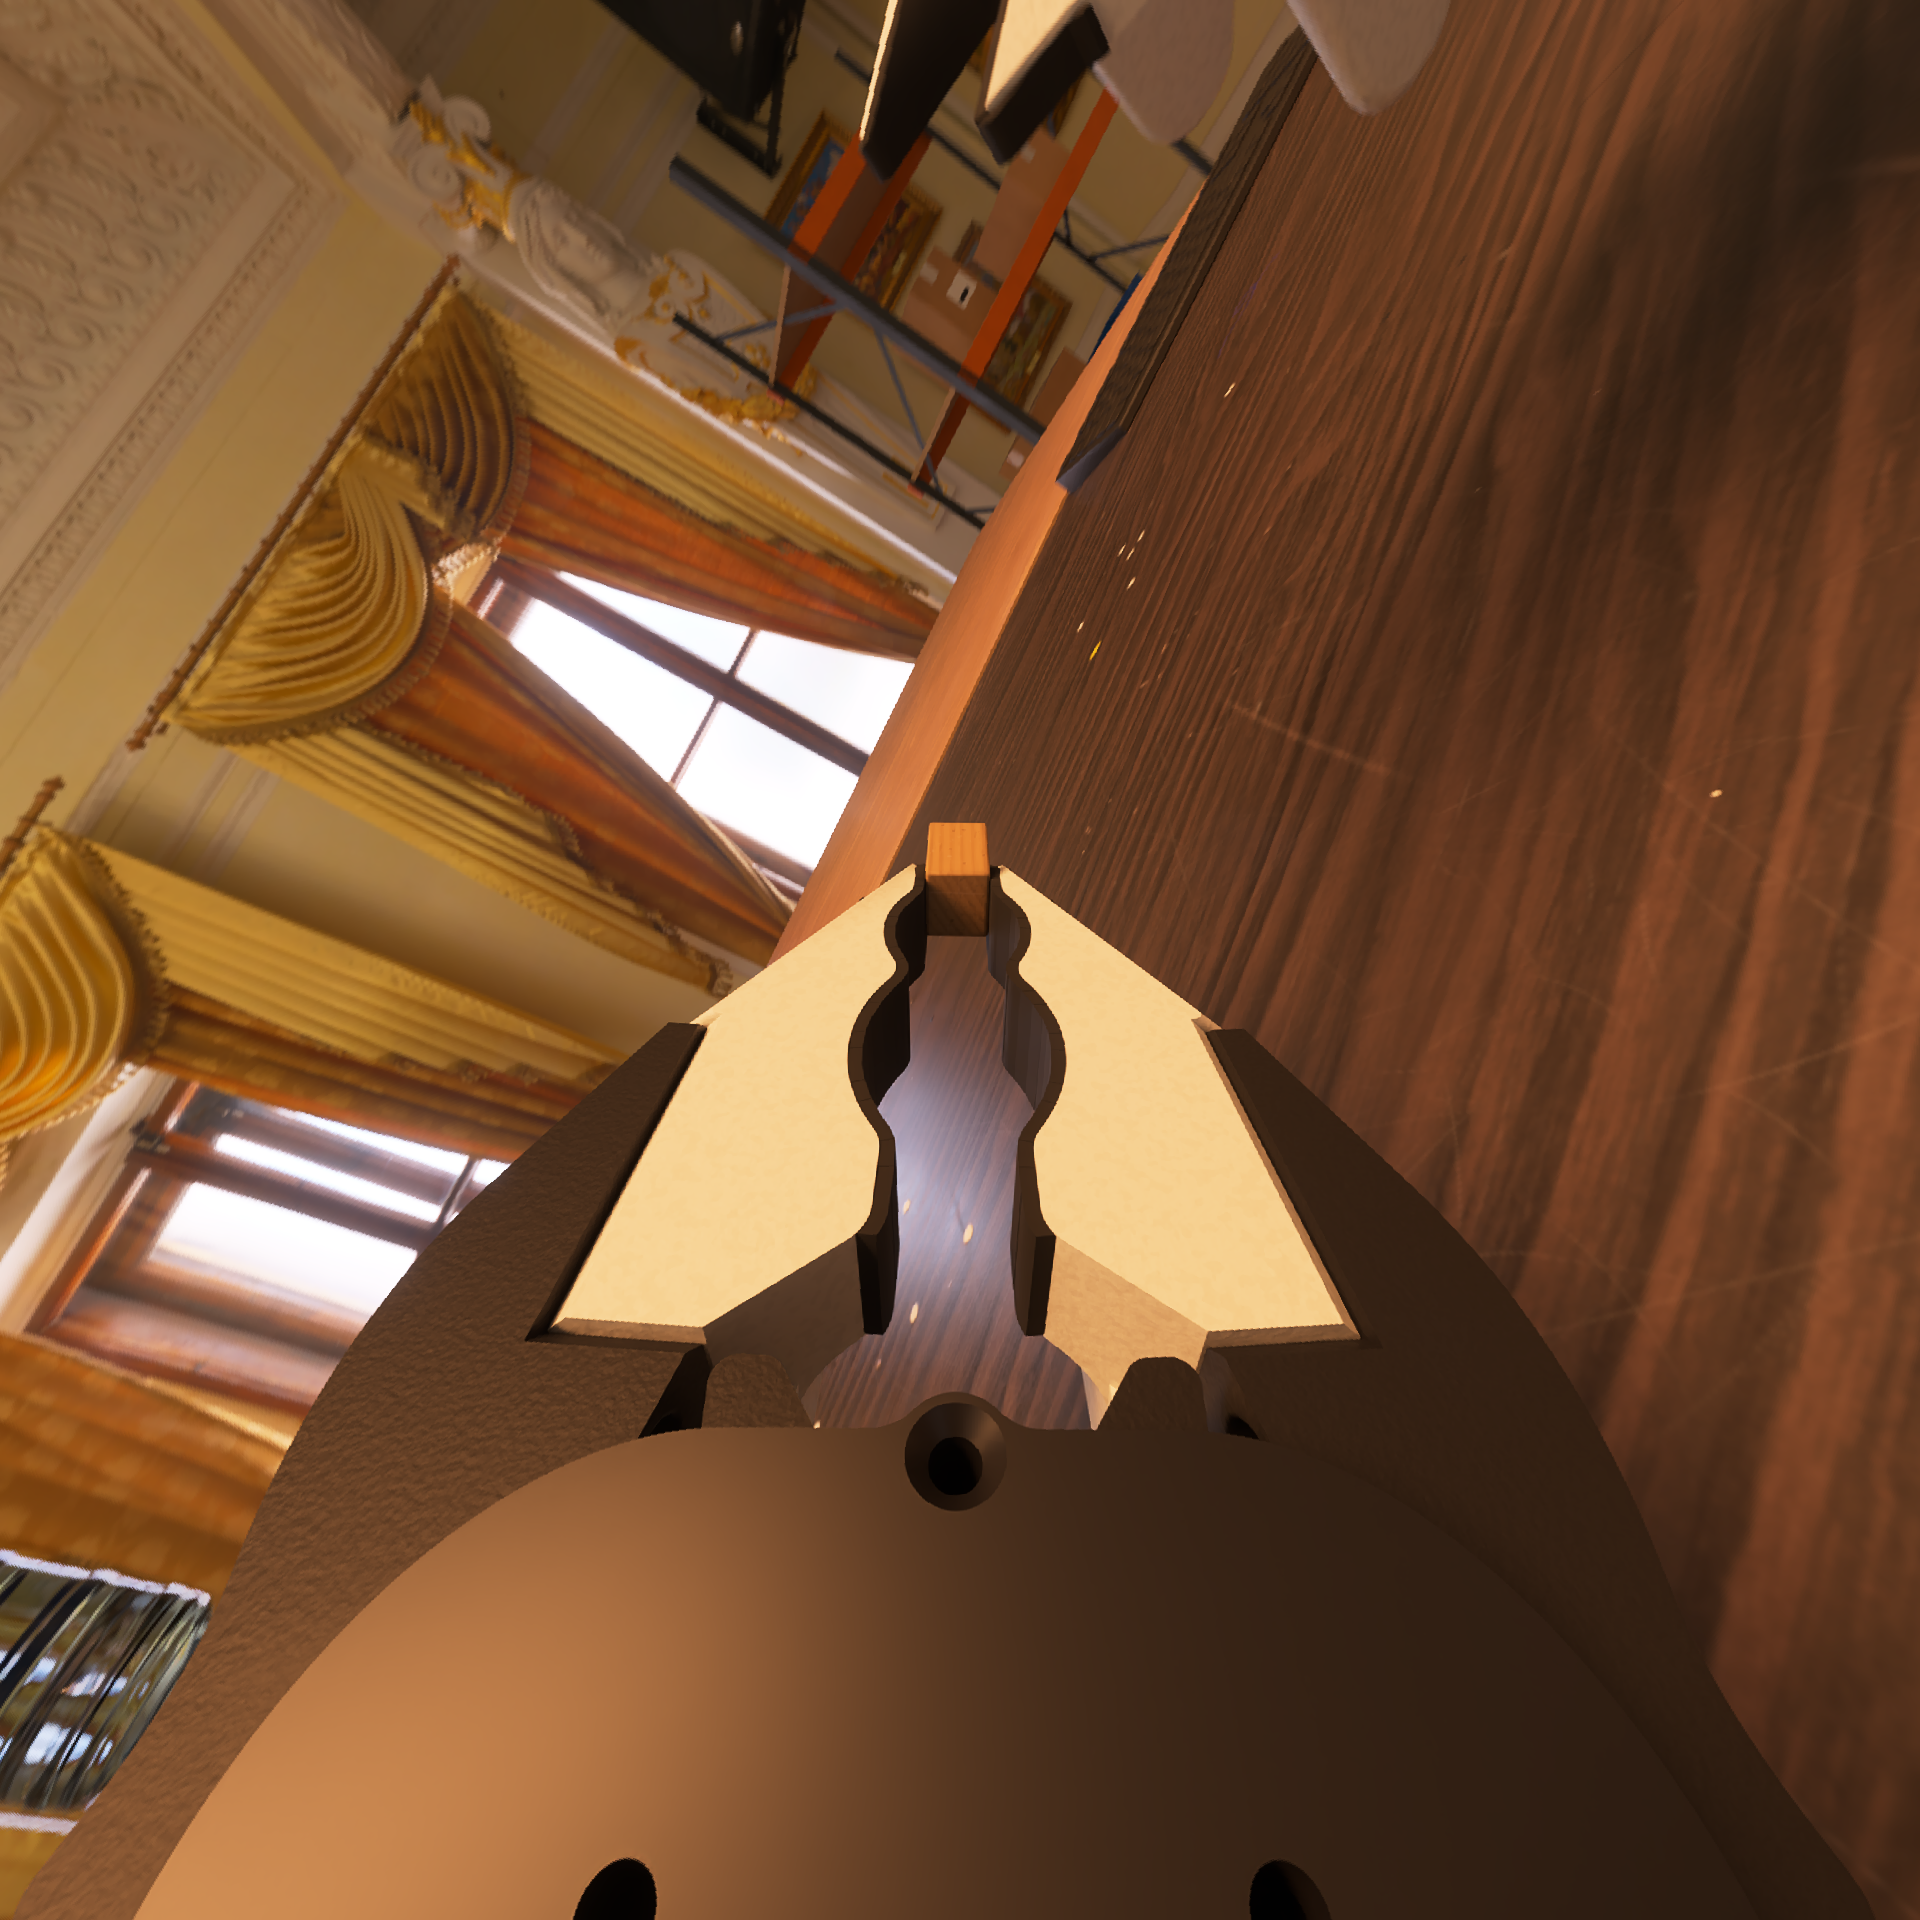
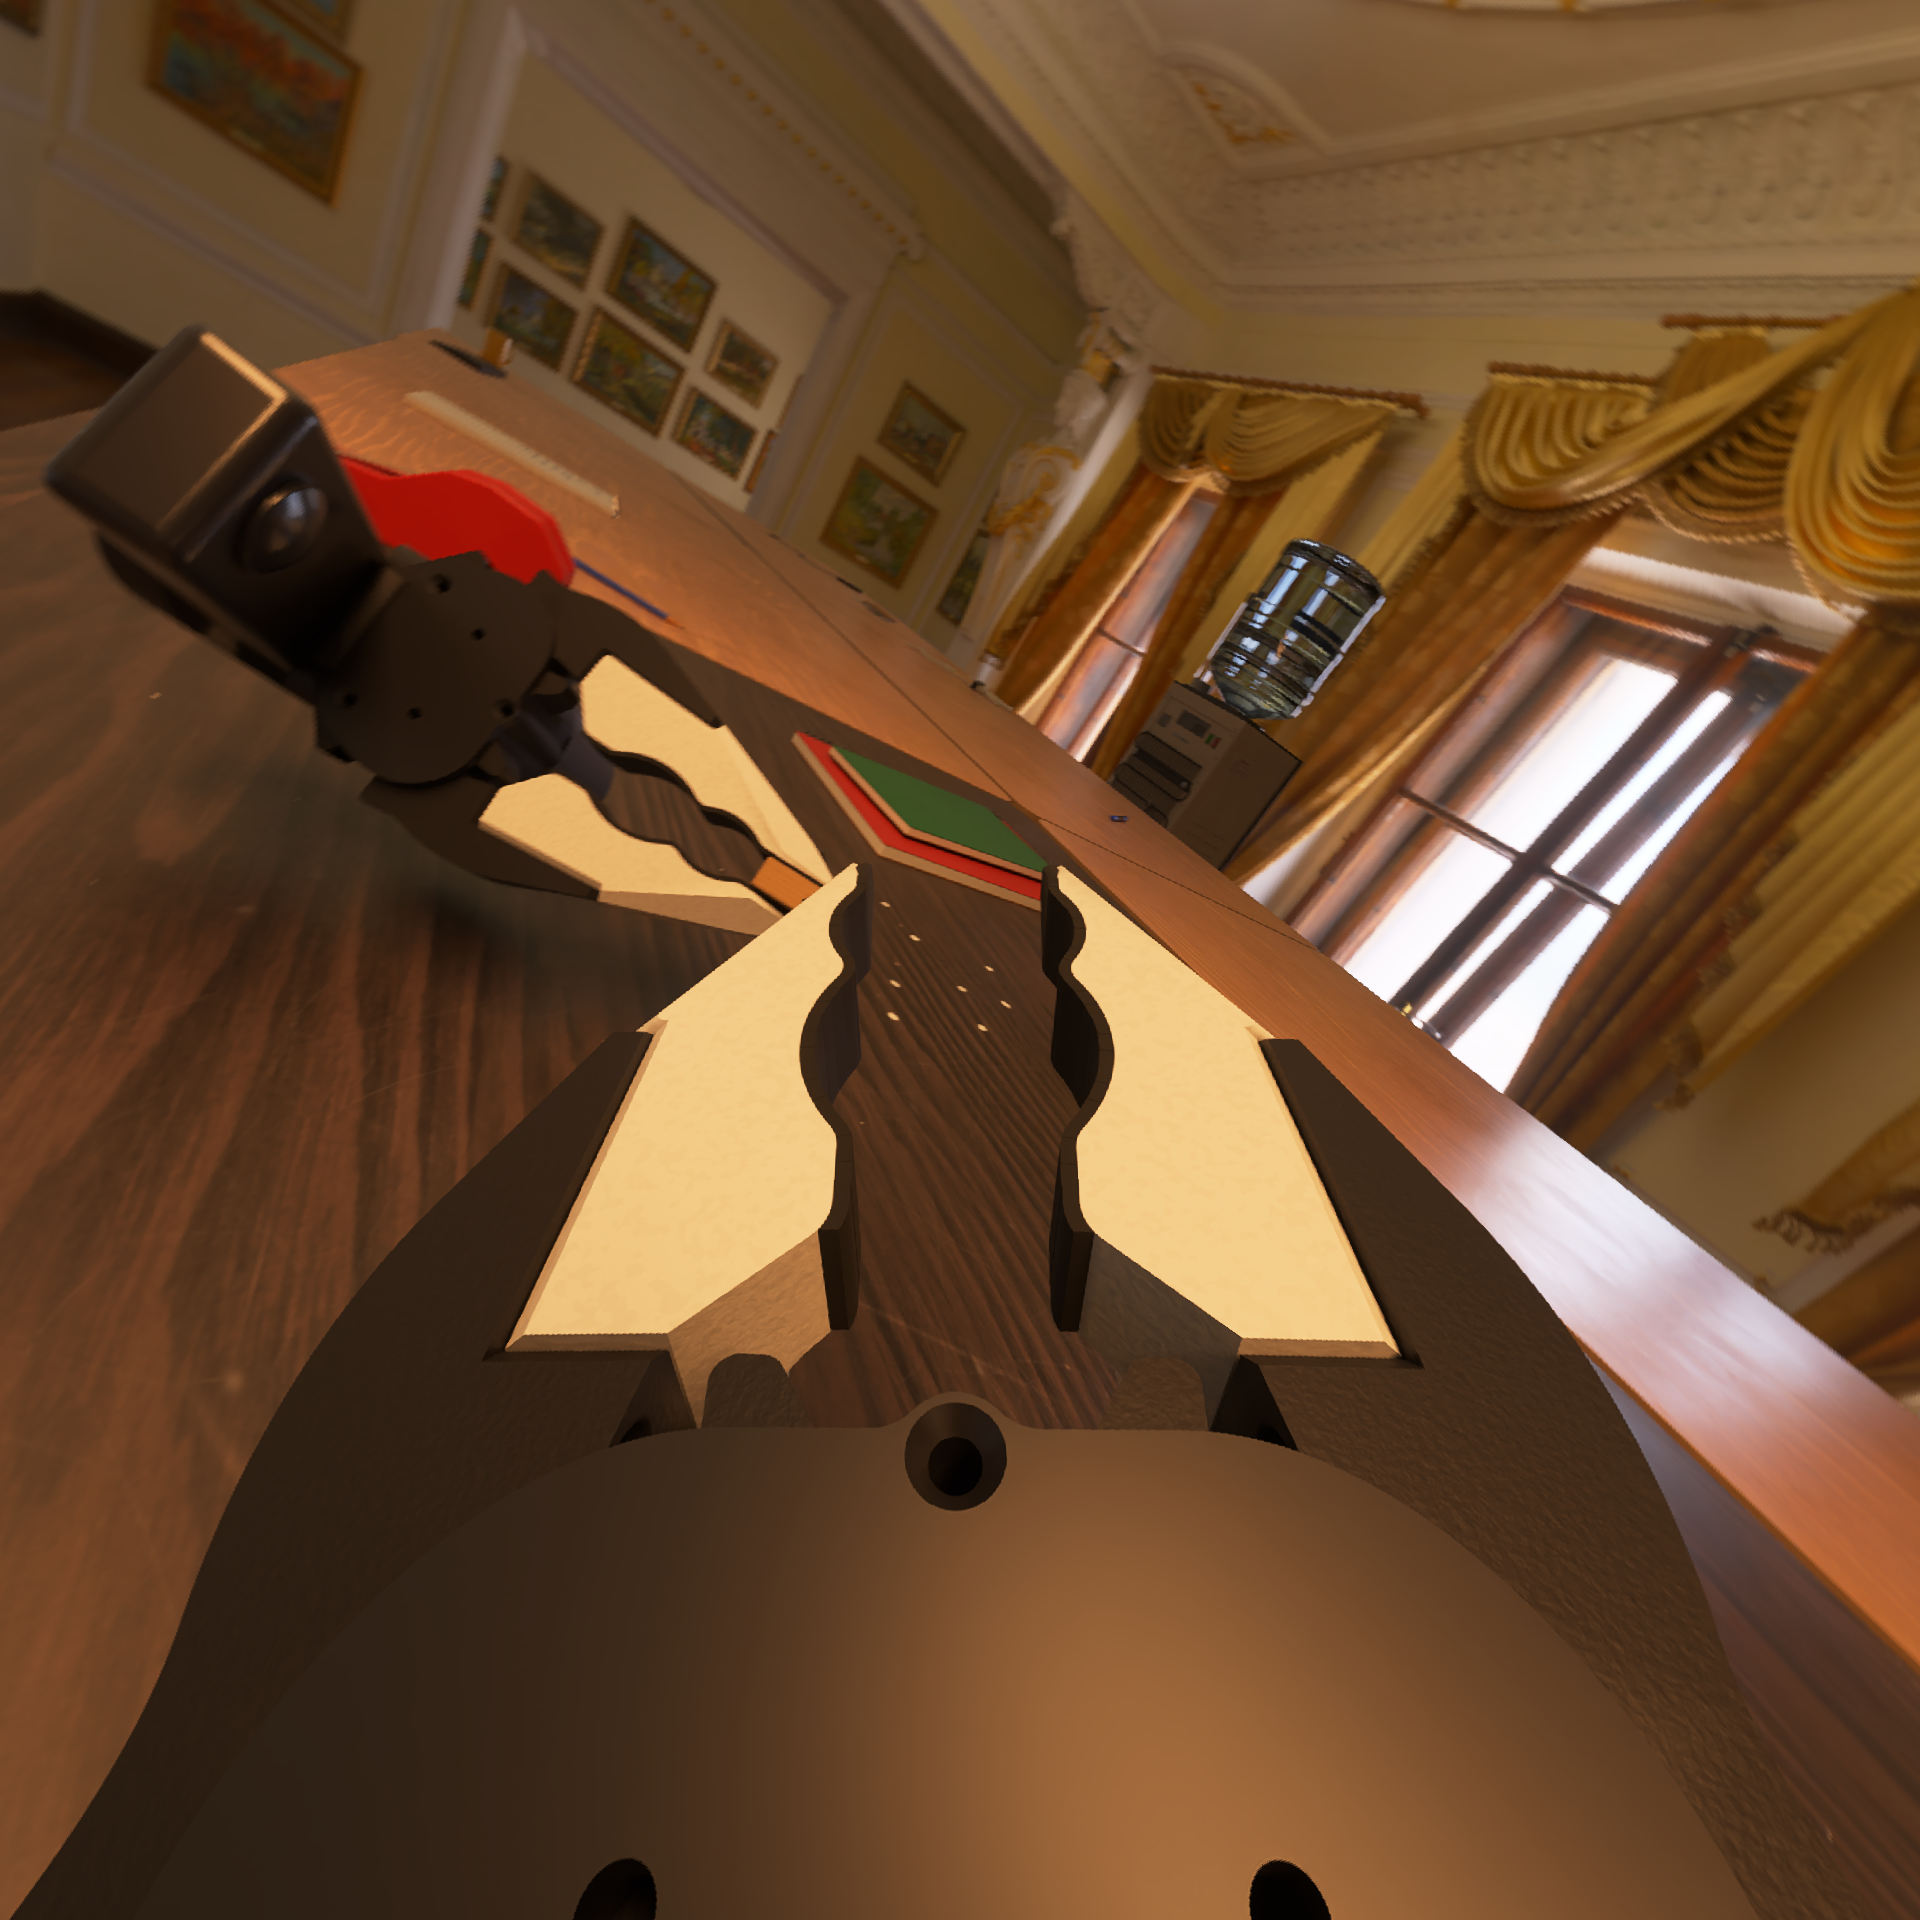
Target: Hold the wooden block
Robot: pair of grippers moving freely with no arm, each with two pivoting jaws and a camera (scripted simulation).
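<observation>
The small wooden block (image 1: 956, 878) is pinched between the tips of my left gripper (image 1: 957, 902), which is shut on it low over the dark wooden table (image 1: 1455, 831). The right wrist view shows the same block (image 2: 787, 881) in the left gripper (image 2: 774, 883), which lies on its side close to the table. My right gripper (image 2: 954, 883) is open and empty, its tips just right of the block. Its left fingertip (image 2: 847, 896) hides part of the block.
A stack of green and red flat books (image 2: 925, 821) lies just beyond my right gripper's tips. A pencil (image 2: 623, 597) and a pale ruler-like strip (image 2: 520, 452) lie farther off. The table's edge (image 2: 1558, 1174) runs along the right. A water cooler (image 2: 1247, 707) stands beyond it.
</observation>
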